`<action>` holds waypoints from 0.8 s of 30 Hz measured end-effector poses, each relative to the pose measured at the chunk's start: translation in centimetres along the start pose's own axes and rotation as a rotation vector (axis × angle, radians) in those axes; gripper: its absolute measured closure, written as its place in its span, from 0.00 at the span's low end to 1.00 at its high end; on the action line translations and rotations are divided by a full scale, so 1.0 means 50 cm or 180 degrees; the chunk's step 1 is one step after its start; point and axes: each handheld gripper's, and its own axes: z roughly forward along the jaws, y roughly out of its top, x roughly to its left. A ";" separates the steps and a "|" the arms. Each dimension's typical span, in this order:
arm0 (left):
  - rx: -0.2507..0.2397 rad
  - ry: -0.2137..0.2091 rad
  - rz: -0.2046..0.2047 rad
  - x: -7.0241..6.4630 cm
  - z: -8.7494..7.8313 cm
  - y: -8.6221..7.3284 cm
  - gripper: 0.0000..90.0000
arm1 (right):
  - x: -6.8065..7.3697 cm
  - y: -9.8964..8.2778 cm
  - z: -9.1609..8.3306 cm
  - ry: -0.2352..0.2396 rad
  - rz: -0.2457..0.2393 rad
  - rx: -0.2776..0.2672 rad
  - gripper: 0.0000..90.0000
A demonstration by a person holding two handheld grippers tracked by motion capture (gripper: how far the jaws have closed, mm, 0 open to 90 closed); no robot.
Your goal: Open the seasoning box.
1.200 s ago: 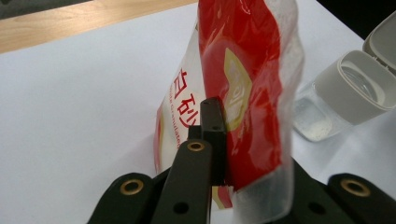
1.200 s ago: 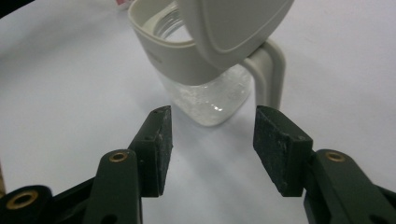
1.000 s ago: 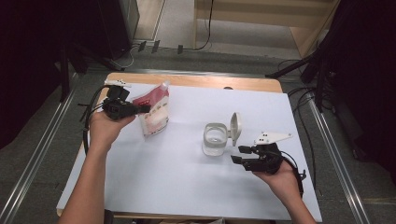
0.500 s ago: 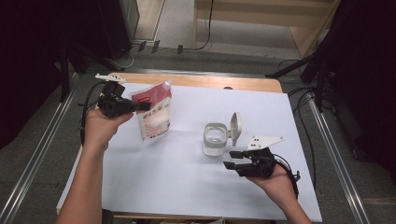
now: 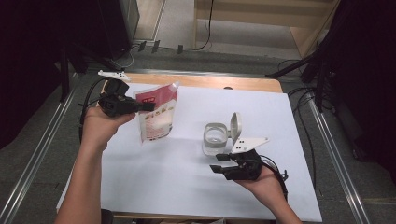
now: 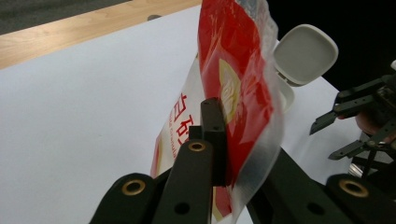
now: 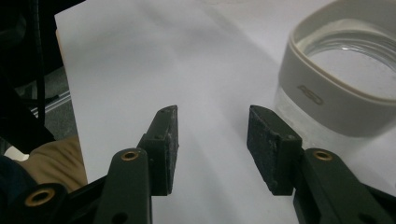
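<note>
seen from above, a person sits at a worktop (image 5: 154,182) covered w/ a white sheet, one tool in each hand. the left tool (image 5: 140,106) is at the left of the high view, raised off the sheet, jaws clamped together on the upper edge of a red & clear plastic pouch (image 5: 156,119). the pouch hangs down from the grip, tilted, its lower end close to the sheet; can't tell if it touches. in the left tool view the pouch (image 6: 238,93) is pinched between the black jaws, red print w/ a yellow patch facing the camera, clear edge trailing right. the right tool (image 5: 219,163) is at the lower right of the high view, held in the person's palm, pointing left. its jaws stand apart w/ nothing between them, and they've just been closing a little. in the right tool view one dark pad (image 7: 168,140) sits left of the gap over bare white sheet. a clear square jar w/ a pale grey rim (image 5: 215,139) stands near the centre-right of the sheet, just beyond the right tool, not touching it. its hinged grey lid (image 5: 236,125) is flipped up, standing upright at the jar's right side. pouch & jar are well apart.
</note>
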 end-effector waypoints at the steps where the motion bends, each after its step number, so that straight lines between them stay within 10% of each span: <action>1: 0.0006 -0.0002 0.0001 -0.004 0.000 0.001 1.00 | 0.004 0.004 0.005 0.0003 -0.0020 -0.0006 0.60; 24: 0.0035 -0.0088 0.0232 -0.054 -0.003 0.017 1.00 | 0.073 0.085 0.141 0.0172 -0.0092 -0.0029 0.60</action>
